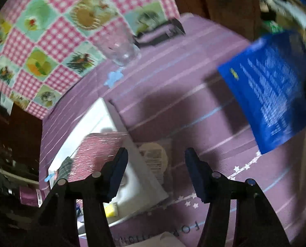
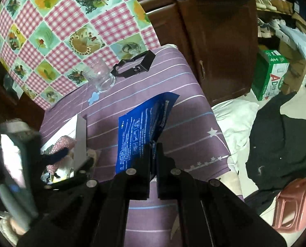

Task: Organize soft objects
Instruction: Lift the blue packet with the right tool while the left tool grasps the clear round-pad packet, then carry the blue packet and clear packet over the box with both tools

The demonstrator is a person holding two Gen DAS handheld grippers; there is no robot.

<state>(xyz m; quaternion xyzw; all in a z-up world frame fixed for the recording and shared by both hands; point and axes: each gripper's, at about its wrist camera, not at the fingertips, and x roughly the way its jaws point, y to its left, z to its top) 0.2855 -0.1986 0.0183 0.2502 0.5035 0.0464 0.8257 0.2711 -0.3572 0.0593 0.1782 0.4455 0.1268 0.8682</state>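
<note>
My right gripper (image 2: 153,147) is shut on the lower corner of a blue printed pouch (image 2: 140,127), which hangs above the purple striped cloth (image 2: 186,107). The same pouch (image 1: 270,86) shows blurred at the right of the left wrist view. My left gripper (image 1: 156,154) stands open above the rim of a white box (image 1: 103,115), with nothing between its pads. A pink glittery item (image 1: 99,150) lies in the box. Beside the box lies a clear packet with a round label (image 1: 153,156). One dark blue finger of the left gripper (image 2: 58,155) appears over the box in the right wrist view.
A clear glass (image 2: 99,76) and a black plastic clip (image 2: 136,64) stand at the far end of the cloth, by a pink checkered tablecloth (image 2: 50,30). A brown cabinet (image 2: 218,47), green carton (image 2: 270,74), white pillow (image 2: 233,119), black garment (image 2: 280,144) and pink stool (image 2: 293,201) lie to the right.
</note>
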